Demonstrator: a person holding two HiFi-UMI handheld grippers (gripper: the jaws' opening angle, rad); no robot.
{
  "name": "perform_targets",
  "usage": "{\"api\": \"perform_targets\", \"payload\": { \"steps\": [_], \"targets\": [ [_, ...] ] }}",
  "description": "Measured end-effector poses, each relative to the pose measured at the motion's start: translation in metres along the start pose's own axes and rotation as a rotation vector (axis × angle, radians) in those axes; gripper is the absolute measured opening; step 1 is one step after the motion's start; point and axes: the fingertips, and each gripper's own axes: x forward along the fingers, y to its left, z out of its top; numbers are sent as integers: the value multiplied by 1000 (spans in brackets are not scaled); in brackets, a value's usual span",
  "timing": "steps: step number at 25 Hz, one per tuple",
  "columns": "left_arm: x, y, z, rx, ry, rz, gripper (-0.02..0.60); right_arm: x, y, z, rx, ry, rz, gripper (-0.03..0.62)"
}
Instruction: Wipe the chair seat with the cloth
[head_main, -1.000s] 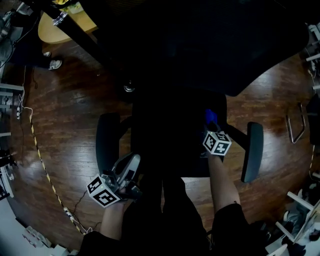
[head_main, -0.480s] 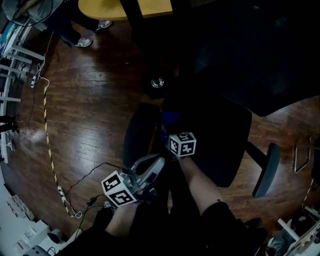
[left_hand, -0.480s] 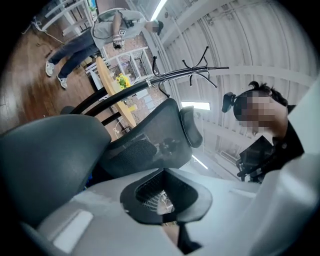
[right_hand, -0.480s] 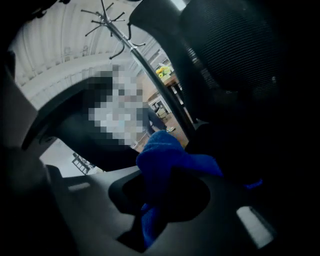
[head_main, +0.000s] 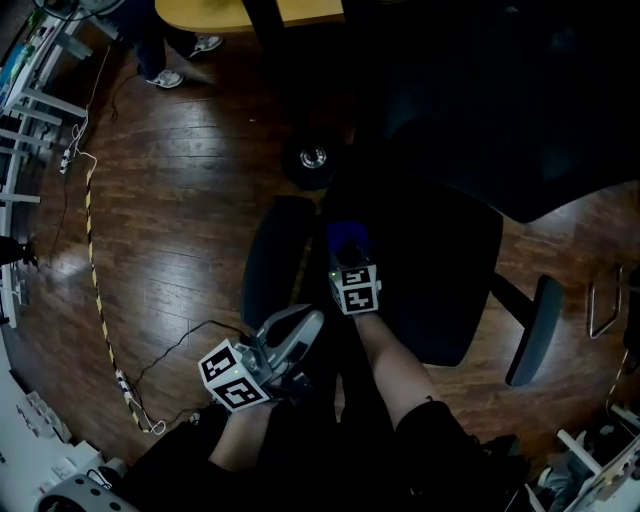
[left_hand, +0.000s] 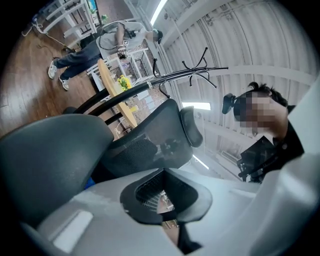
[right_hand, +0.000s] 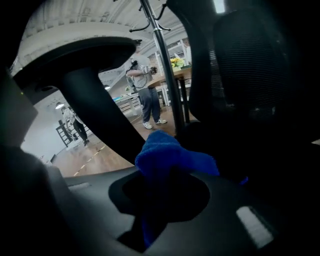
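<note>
A black office chair has its seat (head_main: 440, 265) in the middle of the head view, with an armrest (head_main: 275, 255) at its left and another armrest (head_main: 531, 345) at its right. My right gripper (head_main: 350, 262) is shut on a blue cloth (head_main: 348, 240), low over the seat's left edge. In the right gripper view the cloth (right_hand: 172, 152) bulges out of my right gripper (right_hand: 167, 177), in front of the dark mesh backrest (right_hand: 245, 80). My left gripper (head_main: 300, 330) is held near my body beside the left armrest. It (left_hand: 164, 172) is shut on nothing.
Dark wooden floor (head_main: 170, 200) surrounds the chair. A yellow tabletop (head_main: 230, 12) and another person's shoes (head_main: 165, 77) are at the top. A cable (head_main: 100, 310) runs along the left. The chair's backrest (head_main: 520, 110) looms at the upper right; a caster (head_main: 313, 157) shows beneath it.
The right gripper has carried the cloth from the seat's right part to its left edge, then pushed it forward a little. The left gripper has barely moved.
</note>
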Motion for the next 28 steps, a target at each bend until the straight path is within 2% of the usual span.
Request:
{"api": "perform_targets", "payload": {
  "steps": [5, 11, 14, 18, 23, 25, 28],
  "targets": [
    [10, -4, -9, -2, 42, -25, -12, -47, -90, -47, 69, 30, -174, 64],
    [36, -9, -26, 8, 108, -57, -12, -148, -209, -95, 150, 51, -393, 64],
    [49, -8, -30, 9, 131, -60, -12, -191, -249, -108, 190, 53, -470, 64],
    [63, -7, -34, 12, 151, -61, -12, -228, -280, -118, 276, 19, -547, 64],
    [68, -12, -33, 21, 157, -66, -12, -240, -288, -120, 326, -29, -569, 64],
    [68, -12, -31, 25, 146, -61, -12, -241, -287, -116, 357, -71, -539, 64],
    [61, -12, -26, 27, 122, -53, -12, -245, -270, -101, 475, -216, -453, 64]
  ]
}}
